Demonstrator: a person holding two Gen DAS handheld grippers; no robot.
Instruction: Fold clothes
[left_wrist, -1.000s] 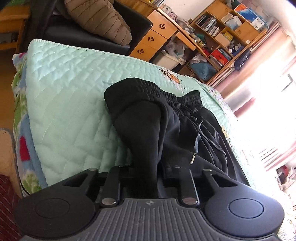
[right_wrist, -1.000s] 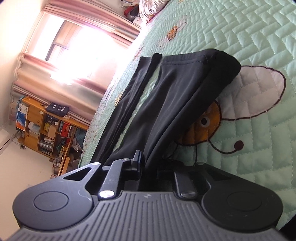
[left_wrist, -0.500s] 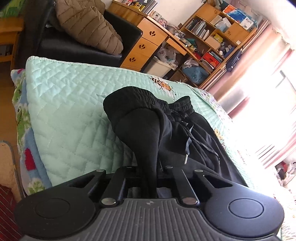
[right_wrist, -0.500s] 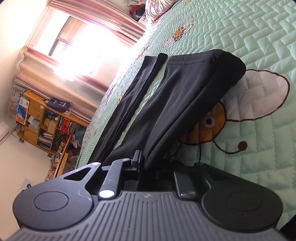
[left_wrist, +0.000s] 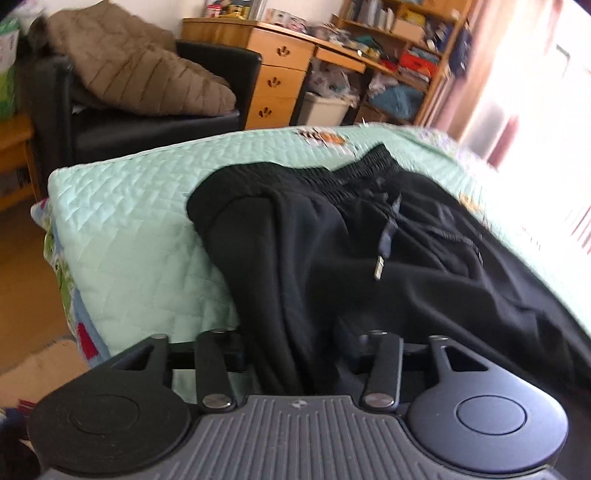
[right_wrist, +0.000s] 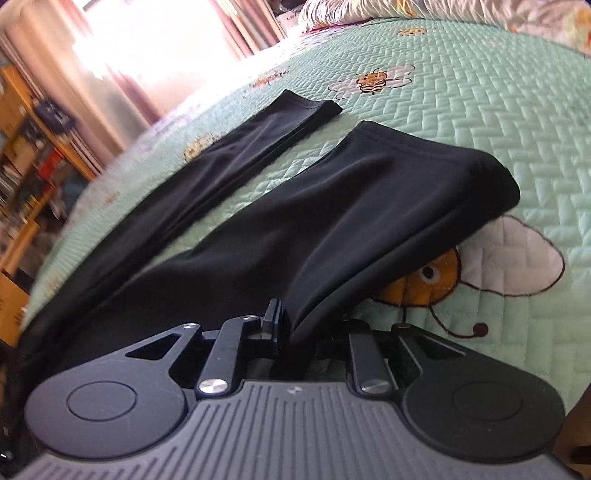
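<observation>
Now | mint quilted bedspread (left_wrist: 140, 229) | blk trousers (left_wrist: 332, 258) | wood desk (left_wrist: 280, 77) behind

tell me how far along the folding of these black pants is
Early. Black pants lie spread on the green quilt, the two legs still apart, no fold visible. In hand: left gripper opening around waist-side fabric; right gripper opening slightly, fabric of the near leg between its jaws. Left: all folds.

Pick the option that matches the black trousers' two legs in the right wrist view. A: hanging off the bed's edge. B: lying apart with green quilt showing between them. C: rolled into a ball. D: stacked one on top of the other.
B: the black trousers show two legs spread apart, with a strip of green quilt visible between them.
</observation>
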